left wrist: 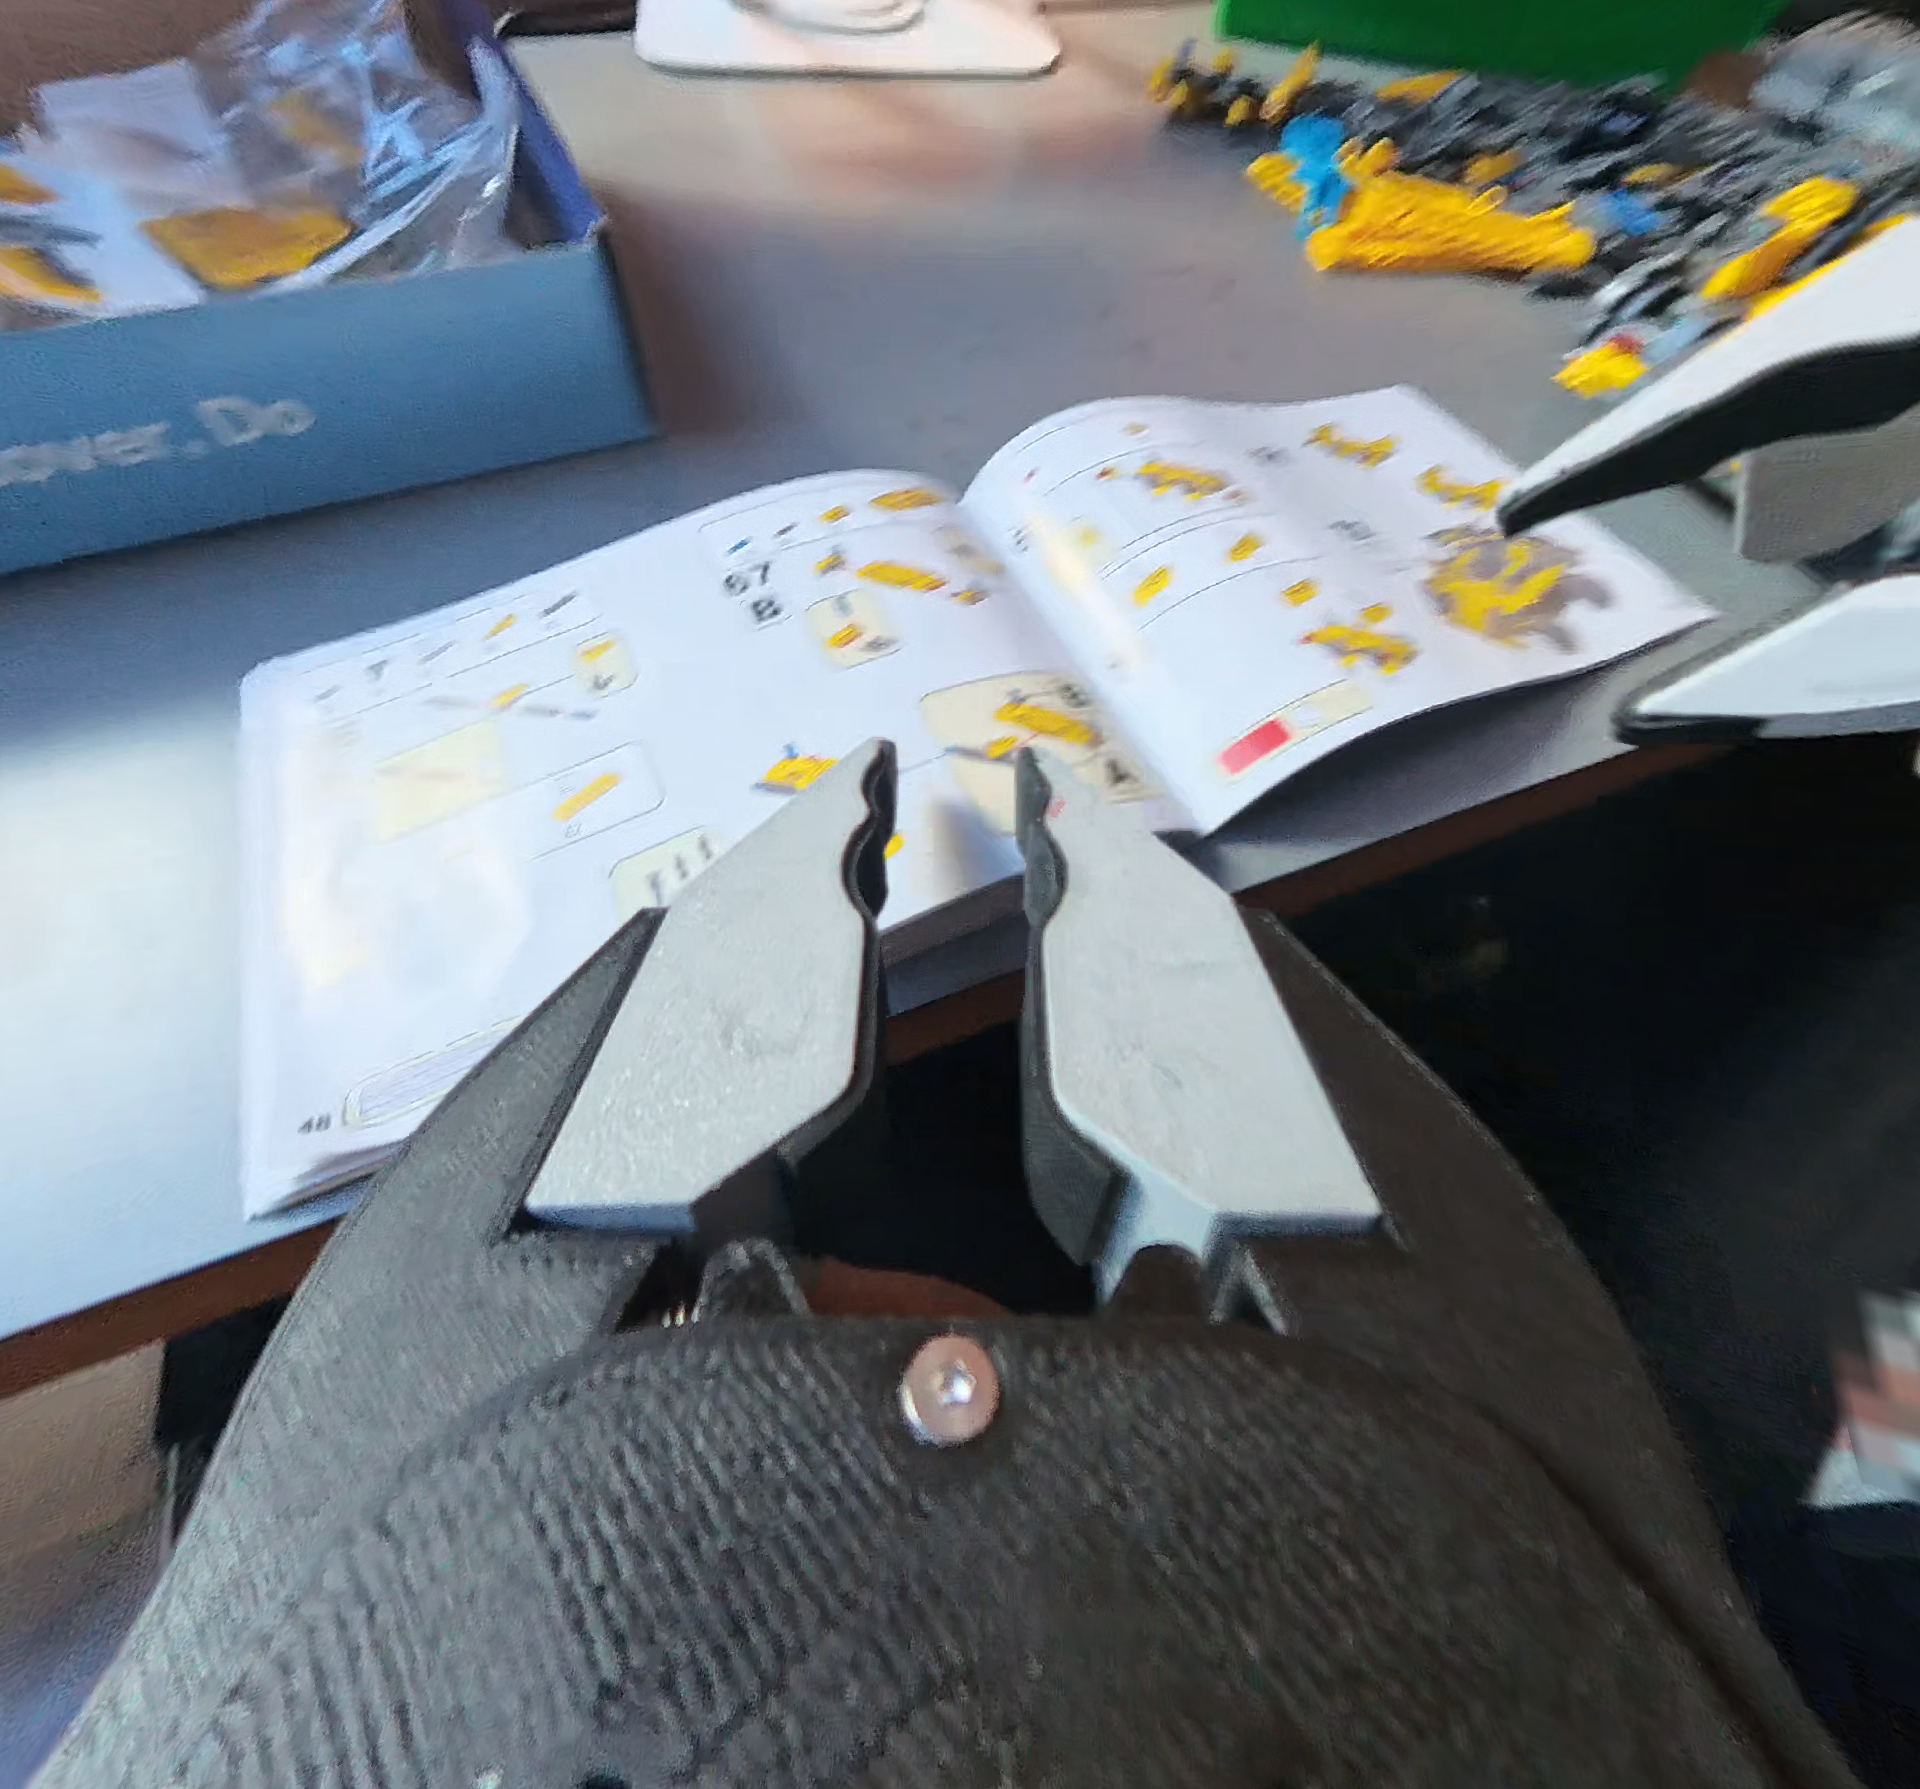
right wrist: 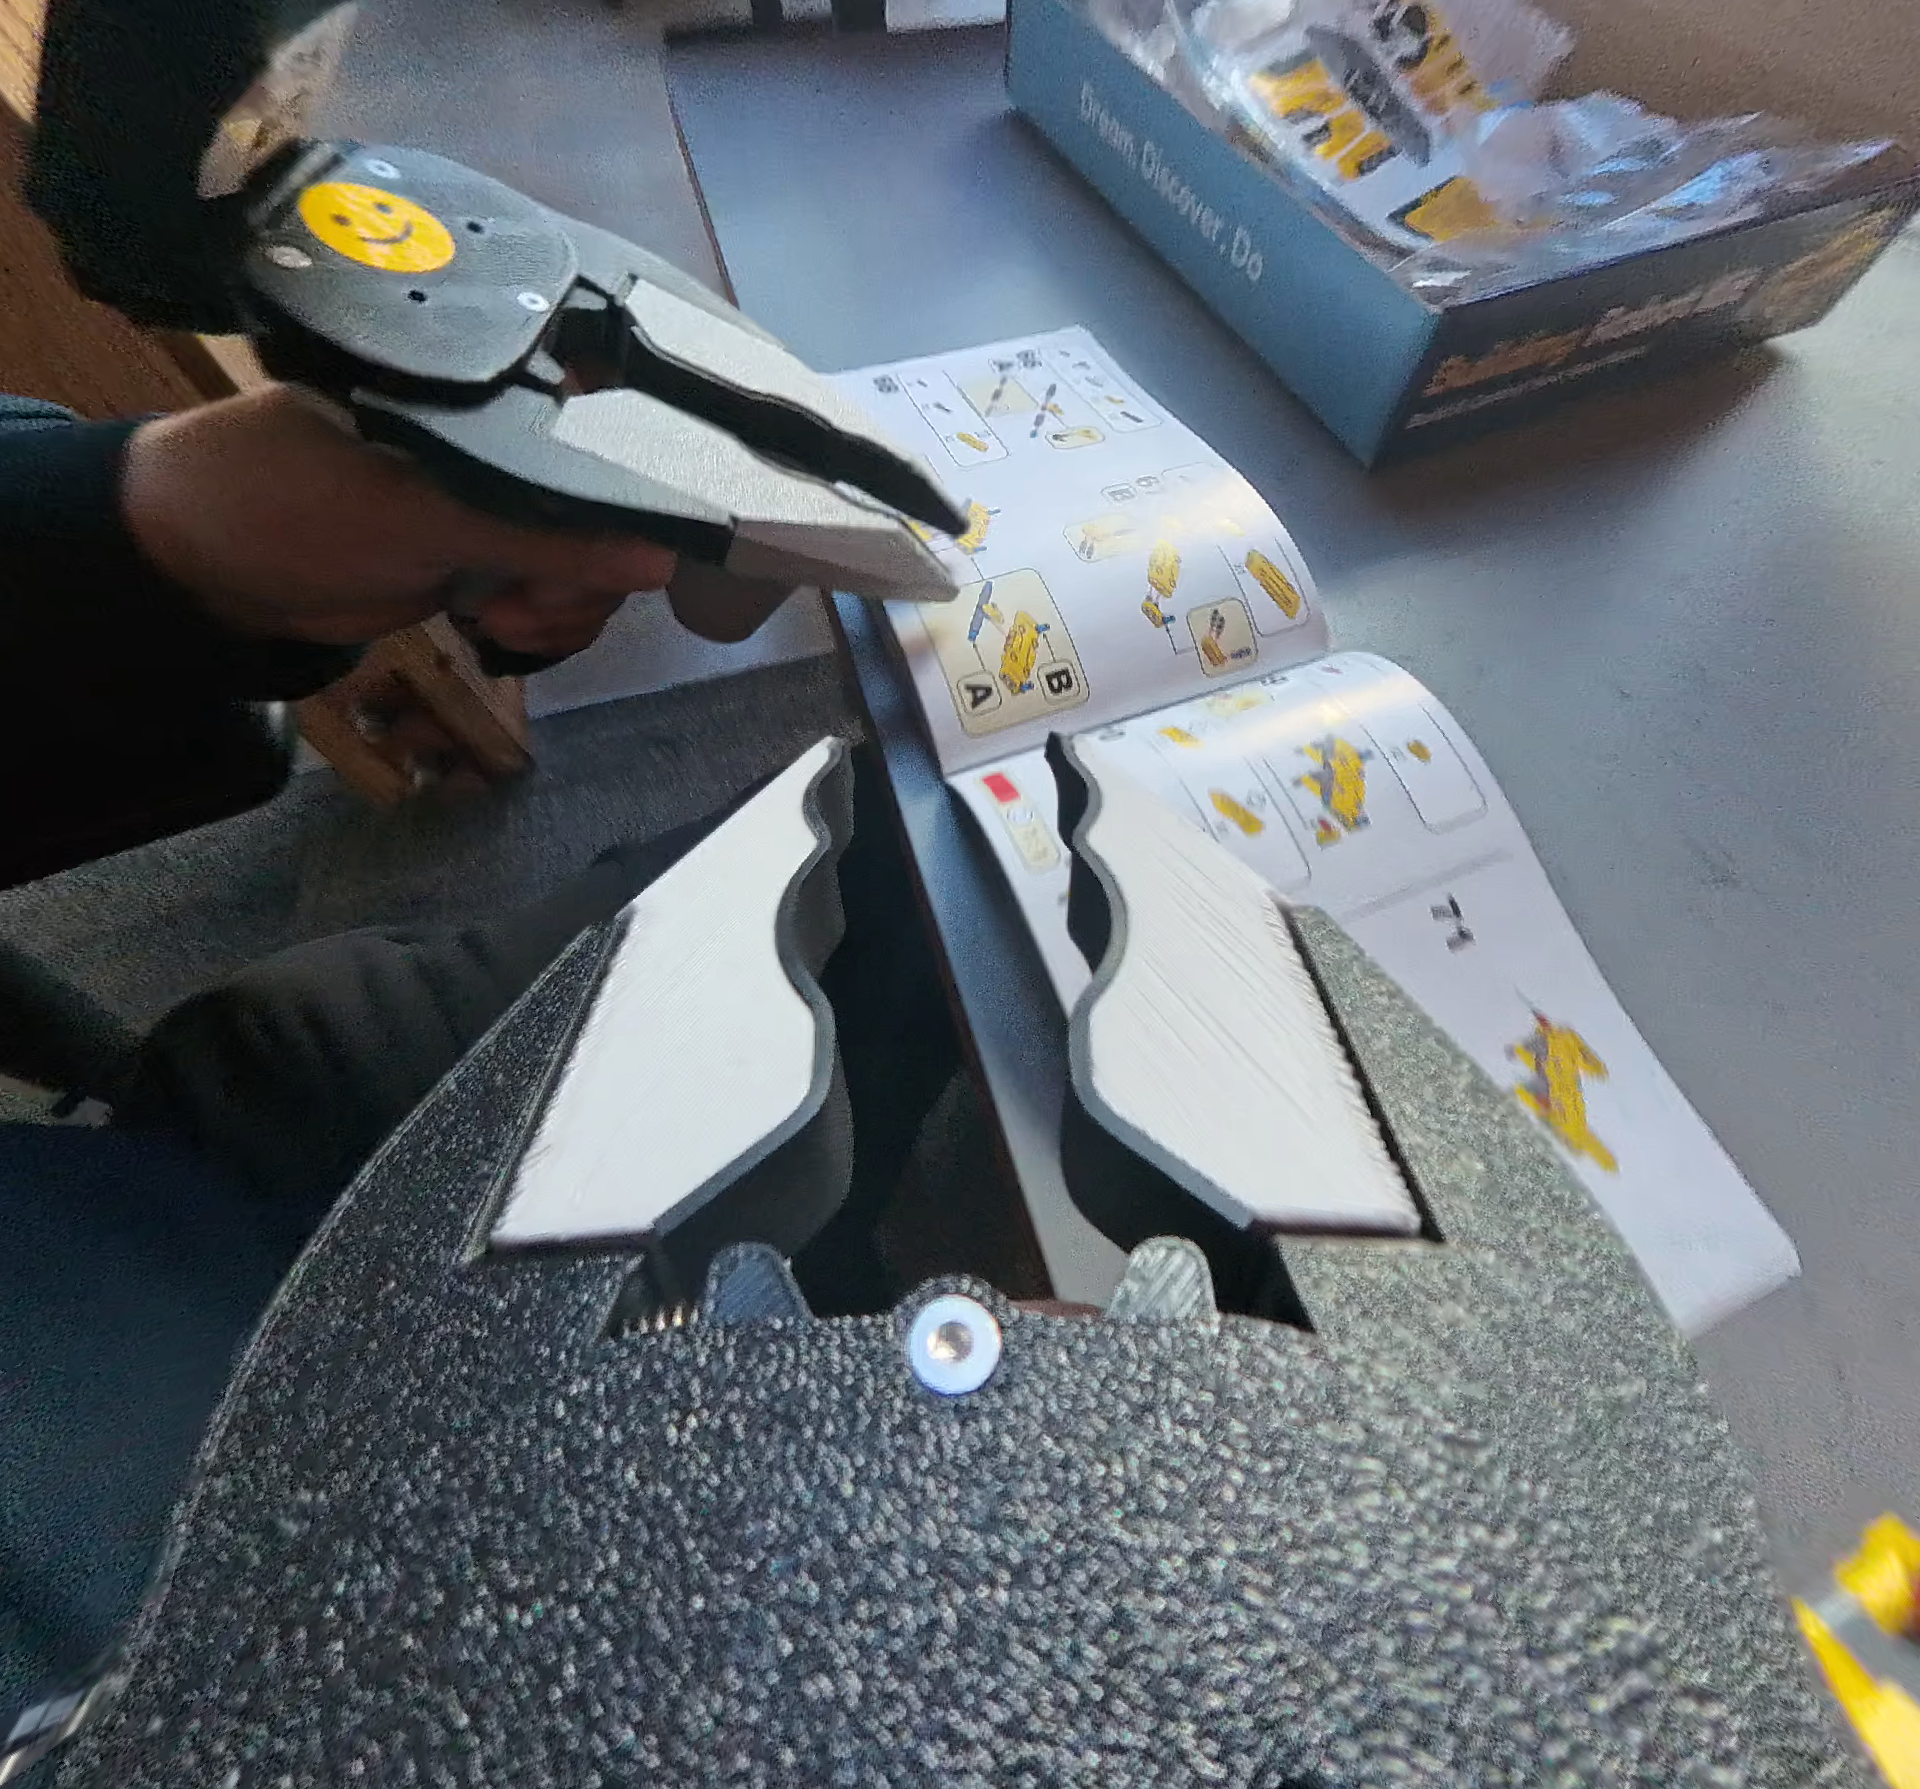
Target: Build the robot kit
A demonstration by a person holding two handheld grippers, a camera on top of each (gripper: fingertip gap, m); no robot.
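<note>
Left wrist view: the left gripper [left wrist: 956, 773] hovers over the near edge of the open booklet [left wrist: 727, 700] on the table [left wrist: 883, 285], jaws slightly spread and empty. The box [left wrist: 312, 409] of bags sits left; loose bricks [left wrist: 1455, 222] lie far right.

Right wrist view: the right gripper [right wrist: 945, 773] hangs at the table edge beside the booklet, jaws spread, holding nothing. No brick is gripped.

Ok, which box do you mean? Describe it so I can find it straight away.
Start at the grey tabletop and the open white instruction booklet lying at its near edge. Beyond the booklet's far page sits the blue cardboard box, open-topped and stuffed with crinkled clear plastic bags of yellow and dark parts. It is the only container beside the booklet; the loose yellow bricks lie unboxed elsewhere.
</note>
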